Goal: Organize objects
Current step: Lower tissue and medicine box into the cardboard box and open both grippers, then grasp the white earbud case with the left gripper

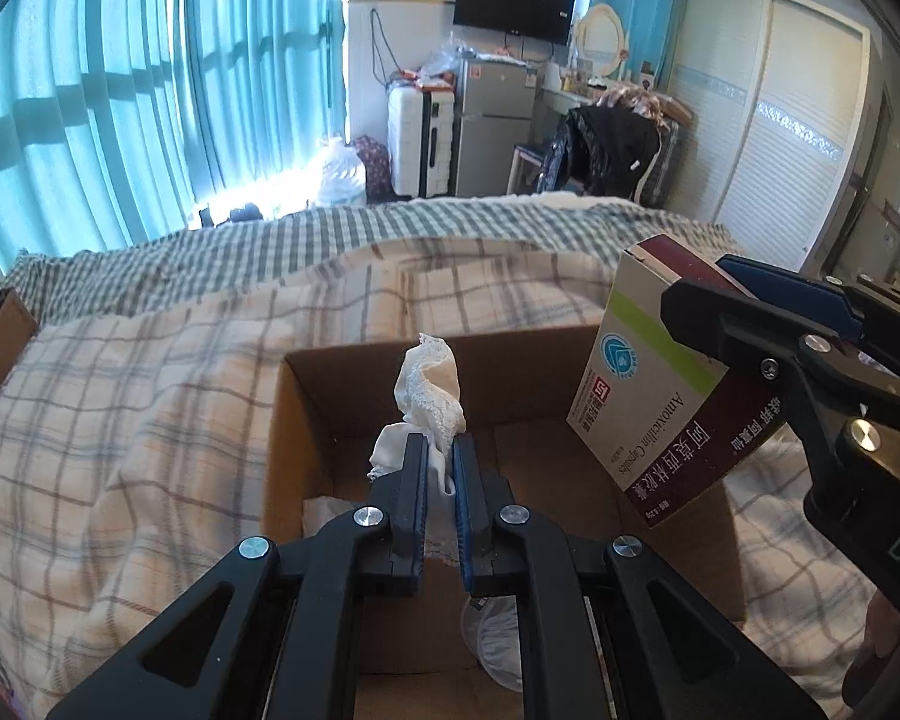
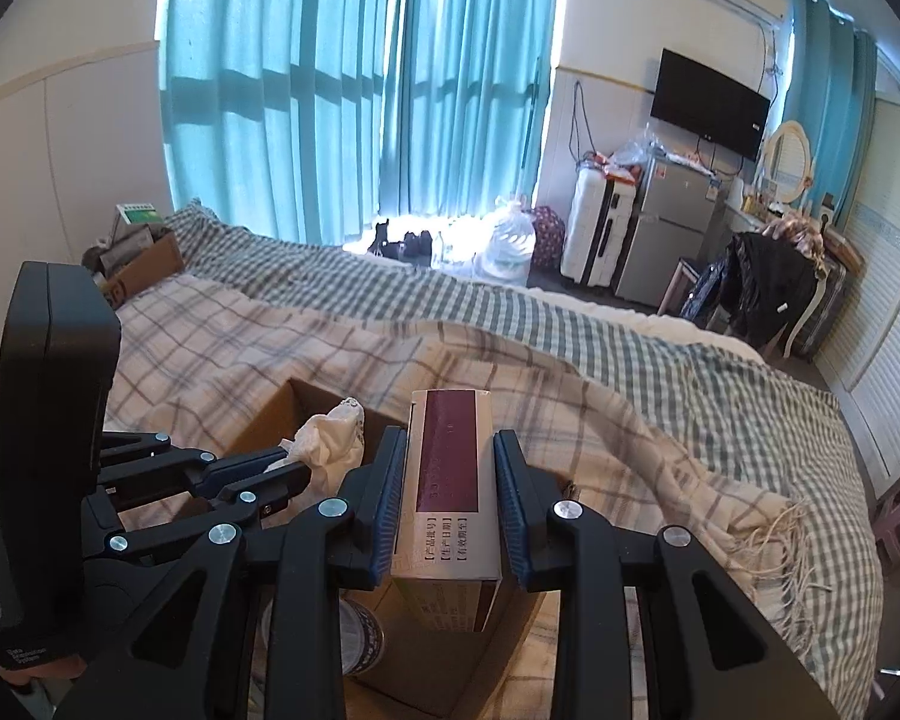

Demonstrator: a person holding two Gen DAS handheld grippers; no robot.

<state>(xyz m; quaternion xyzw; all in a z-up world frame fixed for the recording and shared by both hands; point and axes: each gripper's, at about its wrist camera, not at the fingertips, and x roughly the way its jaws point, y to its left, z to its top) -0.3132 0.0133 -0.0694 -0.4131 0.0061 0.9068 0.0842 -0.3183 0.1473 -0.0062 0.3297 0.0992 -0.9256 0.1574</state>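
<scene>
Bedroom setting: teal curtains (image 2: 342, 120), wall-mounted television (image 1: 513, 0), bed covered by a checked blanket (image 1: 150, 390). Open cardboard box (image 1: 306, 420) is set on the blanket. Left gripper (image 1: 439, 450) is clamped on a crumpled white lace cloth (image 1: 429, 390), held above the box interior. Right gripper (image 2: 450, 480) is closed on a maroon-and-white medicine carton (image 2: 450, 462), held over the box's right side, just beside the cloth.
</scene>
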